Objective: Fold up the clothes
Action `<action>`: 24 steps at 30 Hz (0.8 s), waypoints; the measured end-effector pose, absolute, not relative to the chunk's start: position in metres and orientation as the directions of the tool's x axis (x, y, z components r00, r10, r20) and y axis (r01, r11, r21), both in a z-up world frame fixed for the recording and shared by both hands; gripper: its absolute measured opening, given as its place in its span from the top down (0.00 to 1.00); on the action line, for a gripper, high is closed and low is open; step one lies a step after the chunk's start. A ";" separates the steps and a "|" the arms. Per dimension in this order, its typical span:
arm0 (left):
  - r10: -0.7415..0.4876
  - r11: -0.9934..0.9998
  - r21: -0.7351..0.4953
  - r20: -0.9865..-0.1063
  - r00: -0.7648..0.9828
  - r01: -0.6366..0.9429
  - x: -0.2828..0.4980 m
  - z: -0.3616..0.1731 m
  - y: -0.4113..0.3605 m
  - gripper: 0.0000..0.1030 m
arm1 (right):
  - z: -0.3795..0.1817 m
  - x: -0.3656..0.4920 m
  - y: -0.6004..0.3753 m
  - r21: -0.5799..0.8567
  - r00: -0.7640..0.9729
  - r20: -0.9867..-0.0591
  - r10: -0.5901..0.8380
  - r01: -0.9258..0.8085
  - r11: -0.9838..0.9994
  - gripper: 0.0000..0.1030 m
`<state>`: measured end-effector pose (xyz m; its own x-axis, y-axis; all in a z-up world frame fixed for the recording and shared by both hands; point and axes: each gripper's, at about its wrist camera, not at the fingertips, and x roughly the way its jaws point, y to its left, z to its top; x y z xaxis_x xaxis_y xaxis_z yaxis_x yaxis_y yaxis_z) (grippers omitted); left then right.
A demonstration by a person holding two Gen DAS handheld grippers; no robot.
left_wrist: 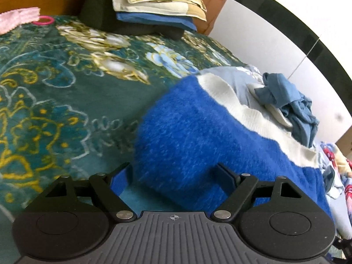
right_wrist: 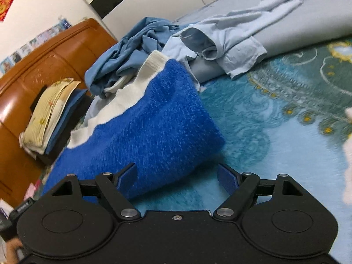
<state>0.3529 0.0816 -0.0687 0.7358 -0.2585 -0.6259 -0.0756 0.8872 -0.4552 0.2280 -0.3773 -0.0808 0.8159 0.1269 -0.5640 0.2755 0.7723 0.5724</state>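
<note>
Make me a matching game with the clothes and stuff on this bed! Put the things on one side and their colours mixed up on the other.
Things:
1. fuzzy sweater
2. hair tie
3. headboard
4. crumpled shirt

Colours:
A. orange-brown
B. bright blue with a white band
C. pale blue
D. pink

Pairs: 1-B, 2-D, 3-A, 4-C
</note>
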 end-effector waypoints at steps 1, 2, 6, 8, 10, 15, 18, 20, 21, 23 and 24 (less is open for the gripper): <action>-0.264 0.884 -0.461 -0.624 0.736 -0.074 0.356 -0.069 0.080 0.22 | -0.083 0.232 -0.378 0.587 0.817 -0.562 0.132 0.280 0.759 0.23; -0.263 0.883 -0.463 -0.624 0.736 -0.077 0.359 -0.070 0.079 0.22 | -0.086 0.235 -0.379 0.597 0.818 -0.559 0.133 0.287 0.749 0.23; -0.260 0.879 -0.469 -0.616 0.744 -0.081 0.368 -0.074 0.075 0.21 | -0.091 0.248 -0.380 0.611 0.828 -0.548 0.120 0.298 0.733 0.22; -0.257 0.876 -0.474 -0.607 0.752 -0.083 0.372 -0.075 0.074 0.21 | -0.092 0.254 -0.381 0.606 0.831 -0.545 0.113 0.296 0.739 0.22; -0.256 0.871 -0.484 -0.596 0.761 -0.086 0.376 -0.077 0.073 0.21 | -0.092 0.259 -0.382 0.602 0.836 -0.538 0.106 0.294 0.743 0.22; -0.276 0.830 -0.550 -0.551 0.787 -0.094 0.382 -0.081 0.081 0.32 | -0.096 0.270 -0.389 0.617 0.850 -0.521 0.077 0.312 0.723 0.34; -0.290 0.815 -0.574 -0.529 0.798 -0.084 0.381 -0.082 0.082 0.43 | -0.099 0.274 -0.391 0.625 0.855 -0.513 0.073 0.314 0.715 0.43; -0.287 0.821 -0.566 -0.519 0.805 -0.072 0.379 -0.080 0.080 0.53 | -0.099 0.275 -0.389 0.619 0.858 -0.510 0.063 0.315 0.719 0.48; -0.277 0.833 -0.549 -0.520 0.808 -0.068 0.378 -0.078 0.077 0.58 | -0.098 0.274 -0.389 0.616 0.859 -0.509 0.059 0.316 0.721 0.54; -0.264 0.845 -0.531 -0.518 0.814 -0.063 0.375 -0.075 0.075 0.66 | -0.096 0.272 -0.388 0.621 0.865 -0.499 0.058 0.310 0.720 0.63; -0.261 0.849 -0.526 -0.516 0.816 -0.061 0.374 -0.073 0.074 0.69 | -0.095 0.270 -0.388 0.626 0.868 -0.492 0.059 0.306 0.717 0.66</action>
<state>0.3735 0.0743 -0.0730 0.8159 -0.2606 -0.5161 -0.0614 0.8486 -0.5255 0.2702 -0.3881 -0.0946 0.8684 0.0590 -0.4924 0.3063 0.7170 0.6262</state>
